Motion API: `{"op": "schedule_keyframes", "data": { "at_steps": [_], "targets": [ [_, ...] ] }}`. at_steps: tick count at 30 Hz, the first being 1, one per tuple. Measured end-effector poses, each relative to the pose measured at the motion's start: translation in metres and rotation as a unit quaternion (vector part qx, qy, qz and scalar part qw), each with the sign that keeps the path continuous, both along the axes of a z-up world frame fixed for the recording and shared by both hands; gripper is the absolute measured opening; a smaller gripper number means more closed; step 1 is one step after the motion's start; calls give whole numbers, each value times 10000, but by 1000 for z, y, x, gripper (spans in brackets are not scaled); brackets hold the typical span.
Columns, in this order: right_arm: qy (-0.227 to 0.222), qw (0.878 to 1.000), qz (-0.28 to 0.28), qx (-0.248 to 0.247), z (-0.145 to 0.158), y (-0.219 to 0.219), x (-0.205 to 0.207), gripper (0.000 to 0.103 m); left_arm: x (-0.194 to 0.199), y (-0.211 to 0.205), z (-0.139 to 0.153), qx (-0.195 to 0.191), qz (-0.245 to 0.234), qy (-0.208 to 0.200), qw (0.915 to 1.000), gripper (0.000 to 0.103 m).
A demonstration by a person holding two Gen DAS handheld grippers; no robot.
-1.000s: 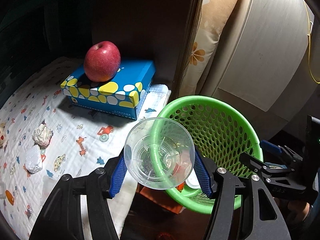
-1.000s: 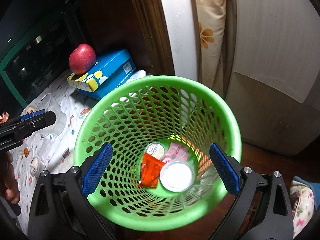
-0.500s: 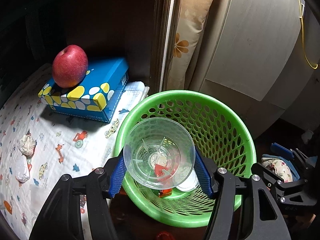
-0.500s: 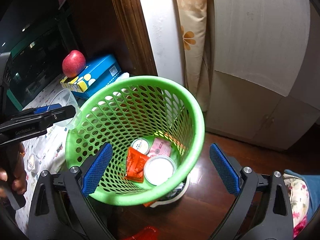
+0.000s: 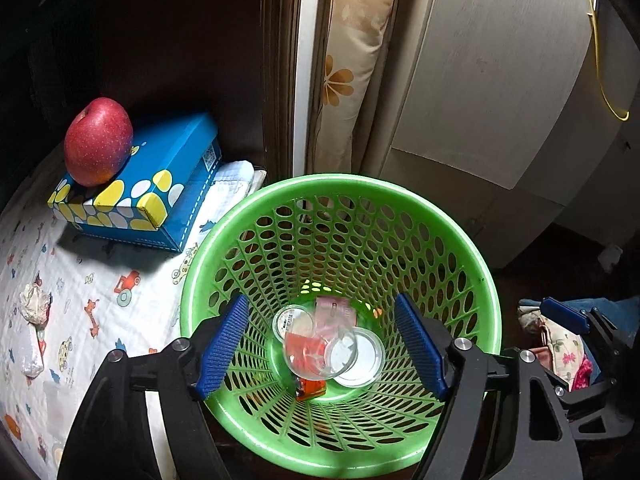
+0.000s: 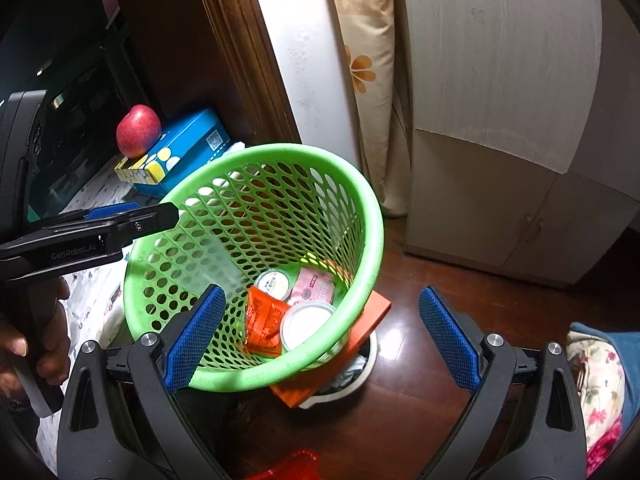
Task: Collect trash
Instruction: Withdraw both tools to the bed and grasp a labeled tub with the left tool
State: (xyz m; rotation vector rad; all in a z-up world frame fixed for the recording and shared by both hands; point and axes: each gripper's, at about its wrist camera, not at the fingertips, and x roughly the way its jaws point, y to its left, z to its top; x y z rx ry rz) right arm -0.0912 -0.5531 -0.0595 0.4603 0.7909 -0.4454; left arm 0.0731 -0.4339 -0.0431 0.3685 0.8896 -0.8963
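With my left gripper point(image 5: 320, 346) jaws opening empty above the round green perforated plastic basket point(image 5: 486, 292), I should let the clear plastic cup point(image 5: 320, 354) settle inside; right jaws apart.

Clear cup point(image 5: 320, 354) inside green basket point(image 5: 486, 280)

- The left gripper point(image 5: 322, 350) is opening over the green basket point(image 5: 486, 280), nothing between its fingers point(image 5: 224, 346).
- A clear plastic cup point(image 5: 320, 354) lies inside among wrappers.
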Motion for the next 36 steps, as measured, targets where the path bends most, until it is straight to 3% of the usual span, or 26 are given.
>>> {"op": "schedule_keyframes", "data": {
  "at_steps": [10, 20, 26, 36],
  "targets": [
    [-60, 9998, 174, -24, 6, 15, 6, 96, 4, 30, 7, -91, 172, -52, 9998, 77],
    [-207, 9970, 738, -60, 17, 54, 36, 96, 26, 110, 14, -135, 840, -153, 9963, 77],
    [-242, 9925, 1194, -76, 21, 88, 63, 96, 48, 175, 10, -138, 1481, -102, 9888, 77],
    [-251, 9822, 1860, -117, 24, 146, 107, 96, 76, 278, -8, -74, 2451, 57, 9695, 77]
  ]
}}
